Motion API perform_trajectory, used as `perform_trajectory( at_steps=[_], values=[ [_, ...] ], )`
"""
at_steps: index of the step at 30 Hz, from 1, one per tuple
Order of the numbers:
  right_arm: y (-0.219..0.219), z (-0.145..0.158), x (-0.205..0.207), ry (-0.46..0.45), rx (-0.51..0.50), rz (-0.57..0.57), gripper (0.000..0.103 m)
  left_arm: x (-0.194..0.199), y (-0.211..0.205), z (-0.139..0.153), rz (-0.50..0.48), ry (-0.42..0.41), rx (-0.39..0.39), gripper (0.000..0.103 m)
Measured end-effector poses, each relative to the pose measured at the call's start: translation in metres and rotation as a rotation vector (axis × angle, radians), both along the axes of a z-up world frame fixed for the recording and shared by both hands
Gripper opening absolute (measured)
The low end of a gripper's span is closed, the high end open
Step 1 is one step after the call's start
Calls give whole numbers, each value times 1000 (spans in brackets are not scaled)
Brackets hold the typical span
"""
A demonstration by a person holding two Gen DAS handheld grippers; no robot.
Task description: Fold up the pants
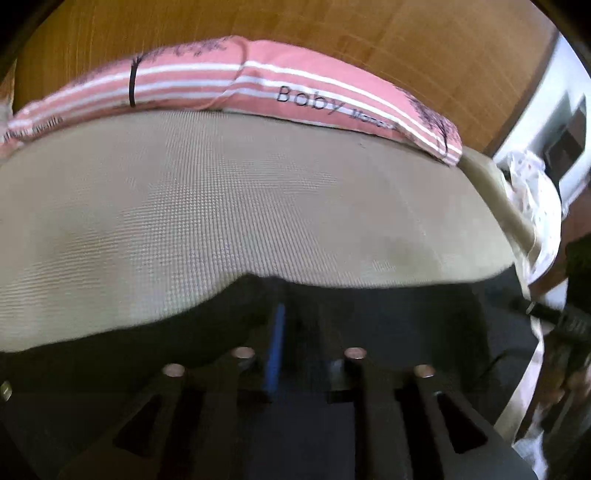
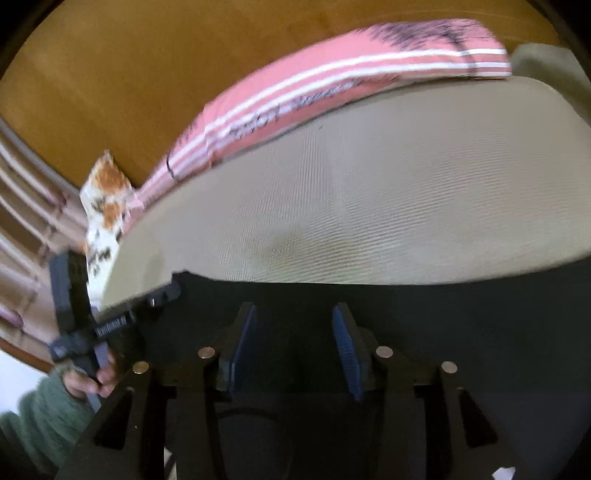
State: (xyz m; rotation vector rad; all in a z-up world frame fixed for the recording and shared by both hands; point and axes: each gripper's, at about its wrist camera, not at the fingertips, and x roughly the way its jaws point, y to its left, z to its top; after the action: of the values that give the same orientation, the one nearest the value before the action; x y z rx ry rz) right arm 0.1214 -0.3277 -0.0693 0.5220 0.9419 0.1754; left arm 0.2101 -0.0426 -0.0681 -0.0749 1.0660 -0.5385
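The black pants (image 1: 388, 317) lie on a beige textured mattress (image 1: 221, 206), along its near edge. In the left wrist view my left gripper (image 1: 291, 332) is over the black cloth with its fingers close together; only one blue pad (image 1: 276, 347) shows, and cloth seems pinched there. In the right wrist view the pants (image 2: 461, 325) spread dark under my right gripper (image 2: 295, 332), whose blue pads (image 2: 243, 343) stand apart, open, with cloth between and below them. The left gripper (image 2: 162, 295) shows at the left, at the pants' edge, held by a hand in a green sleeve.
A pink striped pillow (image 1: 258, 85) printed "Baby" lies along the mattress's far edge, against a wooden headboard (image 1: 332, 29). A floral cloth (image 2: 107, 206) hangs at the mattress's left corner. A white patterned cloth (image 1: 532, 192) hangs off the right side.
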Motion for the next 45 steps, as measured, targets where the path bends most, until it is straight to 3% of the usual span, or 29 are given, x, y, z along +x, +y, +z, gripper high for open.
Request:
perform_trajectory(
  at_steps=[1,4,12,16,18,24,31,34,39,42,45],
  values=[
    [-12,3,-10,1,25,-25,43,-10,0,4,-6,-20,18,39],
    [-46,10,-46,-3,95,-109,43,-36,2,11,-31,-63,52,46],
    [-137,-5,-168,56,124,-413,45,-107,-16,0,-154,-73,175,49],
    [-165,-22,-209,75,170,-510,45,-130,-29,-13,-178,-26,179,50],
    [-174,-29,-220,75,187,-544,45,-138,-34,-14,-173,-49,197,54],
    [-195,-48,-240,73,241,-601,45,-149,-55,-7,-196,-51,179,54],
    [-219,-59,-236,-1,289,-663,42,-160,-92,-3,-273,-68,173,54],
    [-225,-63,-229,-18,310,-683,35,-169,-104,-5,-314,-69,172,54],
    [-229,-73,-225,-23,348,-722,13,-170,-105,-12,-327,-37,139,55],
    [-229,-72,-224,-17,388,-748,10,-164,-99,-9,-289,-9,103,55],
    [-223,-53,-216,-54,383,-717,9,-154,-84,-6,-224,19,54,55]
  ],
)
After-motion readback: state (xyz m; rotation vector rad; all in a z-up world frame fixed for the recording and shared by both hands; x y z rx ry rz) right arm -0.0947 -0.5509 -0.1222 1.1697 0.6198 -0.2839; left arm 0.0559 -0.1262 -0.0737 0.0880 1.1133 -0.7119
